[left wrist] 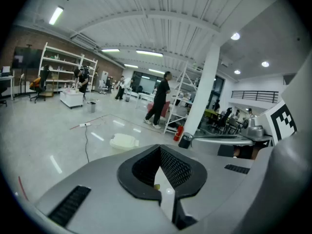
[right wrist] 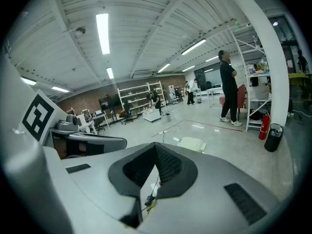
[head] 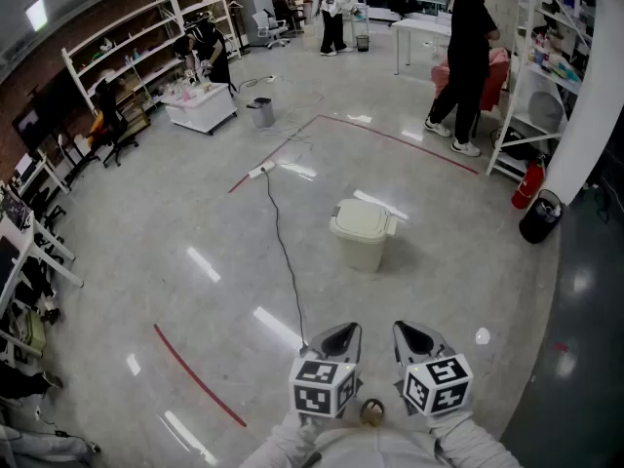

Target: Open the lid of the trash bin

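A cream trash bin (head: 362, 232) stands on the shiny grey floor with its lid down, a good way ahead of both grippers. It also shows small in the left gripper view as the bin (left wrist: 123, 141), and in the right gripper view as the bin (right wrist: 191, 143). My left gripper (head: 336, 331) and right gripper (head: 414, 330) are held side by side low in the head view, pointing towards the bin and far from it. Both are shut with nothing in them. The left gripper (left wrist: 161, 152) and right gripper (right wrist: 156, 149) fill the lower half of their own views.
A black cable (head: 283, 252) runs across the floor left of the bin, past a red tape line (head: 200, 378). A person in black (head: 466, 57) stands at the back right by a shelf rack. A fire extinguisher (head: 527, 183), a black bin (head: 539, 217) and a white column (head: 595, 96) are at the right.
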